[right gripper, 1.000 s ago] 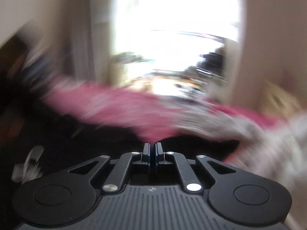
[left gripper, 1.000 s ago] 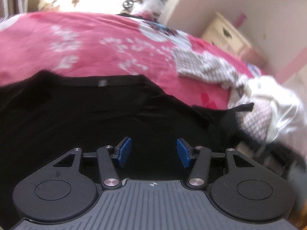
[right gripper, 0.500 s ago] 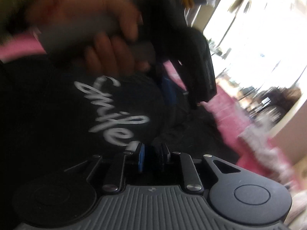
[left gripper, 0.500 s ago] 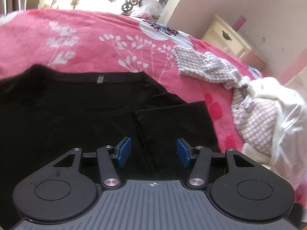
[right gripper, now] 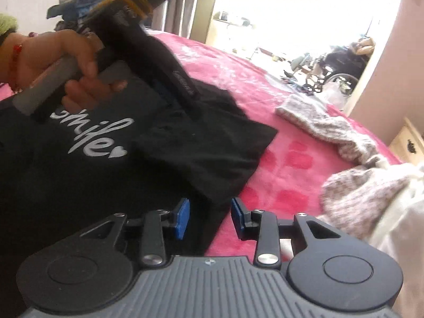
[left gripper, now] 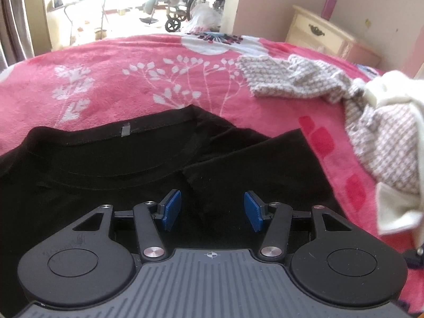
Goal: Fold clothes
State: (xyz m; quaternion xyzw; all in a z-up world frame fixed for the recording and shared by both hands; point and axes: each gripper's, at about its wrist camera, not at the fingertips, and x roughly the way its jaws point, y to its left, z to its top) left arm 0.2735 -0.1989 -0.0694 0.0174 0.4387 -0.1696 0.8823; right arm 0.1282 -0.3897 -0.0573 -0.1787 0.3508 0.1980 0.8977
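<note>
- A bed (left gripper: 111,69) under a pink flowered blanket fills both views; past it a bright doorway is washed out, with a wheelchair (left gripper: 196,2) only partly readable in the glare.
- The left gripper (left gripper: 212,210) has its blue fingers (left gripper: 172,209) about half apart, with nothing clamped; they hover over the black shirt (left gripper: 92,175), and contact cannot be told.
- The right gripper (right gripper: 209,218) has just been opening: its fingers (right gripper: 182,218) stand apart over the shirt's edge (right gripper: 201,156), cloth below the gap but not pinched.
- The shirt lies flat on the bed, collar (left gripper: 127,132) toward the doorway, a sleeve (right gripper: 212,143) folded inward; its near part is cut off by both gripper bodies.
- In the right view a hand (right gripper: 61,66) holding the left gripper covers part of the white "smile" print (right gripper: 92,137).
- A checked garment (left gripper: 384,137) and white cloth (left gripper: 397,206) are heaped to the right, running out of frame.
- A cream nightstand (left gripper: 326,34) is partly hidden behind the bed.
</note>
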